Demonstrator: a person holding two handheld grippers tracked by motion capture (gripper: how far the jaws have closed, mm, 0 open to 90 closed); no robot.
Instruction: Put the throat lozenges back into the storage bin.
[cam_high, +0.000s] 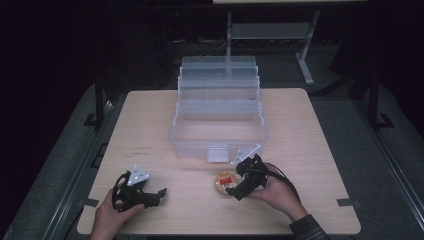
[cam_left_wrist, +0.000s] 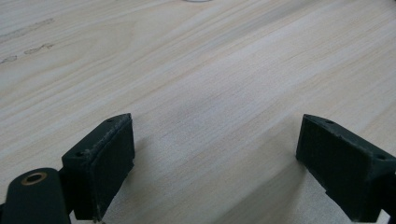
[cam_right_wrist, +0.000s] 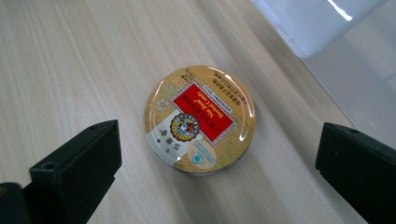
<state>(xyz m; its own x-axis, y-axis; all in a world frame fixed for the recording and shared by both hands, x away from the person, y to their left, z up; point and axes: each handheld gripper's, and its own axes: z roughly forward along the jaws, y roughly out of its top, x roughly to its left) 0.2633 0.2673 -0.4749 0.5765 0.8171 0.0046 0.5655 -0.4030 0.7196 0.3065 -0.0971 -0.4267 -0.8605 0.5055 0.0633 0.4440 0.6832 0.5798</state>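
The right gripper (cam_right_wrist: 217, 172) has its jaws spread wide, with nothing between the pads. Its fingers (cam_right_wrist: 77, 163) stand to either side of a round tin (cam_right_wrist: 200, 119) with a gold rim and a red label, and neither pad touches it. In the right gripper view the tin lies flat on the table (cam_right_wrist: 70, 60), just ahead of the jaws towards 12 o'clock.

In the high view the tin (cam_high: 225, 181) sits at about 5 o'clock from the table's middle, with the right gripper (cam_high: 239, 187) just beside it at its 3 o'clock, held in the right hand (cam_high: 275, 192).

The left gripper (cam_left_wrist: 215, 154) is also spread wide and holds nothing; bare wood lies between its fingers (cam_left_wrist: 105, 158). In the high view it (cam_high: 155, 195) rests low at about 7 o'clock on the table, well apart from the tin.

A clear plastic toolbox (cam_high: 218, 122) stands open at the table's 12 o'clock, its trays stepped back, its front wall near the tin. Nothing lies between the right gripper and the tin.
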